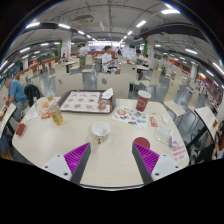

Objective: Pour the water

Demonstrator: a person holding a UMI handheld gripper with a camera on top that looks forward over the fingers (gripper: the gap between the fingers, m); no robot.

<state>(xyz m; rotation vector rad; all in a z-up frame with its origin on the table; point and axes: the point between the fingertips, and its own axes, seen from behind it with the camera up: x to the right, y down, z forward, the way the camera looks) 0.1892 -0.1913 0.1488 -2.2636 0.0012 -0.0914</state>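
Note:
My gripper (112,158) is open above the near part of a round beige table (110,150), and nothing sits between its purple-padded fingers (76,156). Just beyond the fingers stands a small white cup (100,131). To the far left of it are two bottles (50,111), one with orange liquid. A tall red-brown cup (142,101) stands farther back on the right.
A tray (85,101) with small items lies at the table's far side. A clear glass (164,133) and a patterned sheet (130,115) sit to the right. Chairs ring the table. A person (14,93) sits at the left. More tables fill the hall behind.

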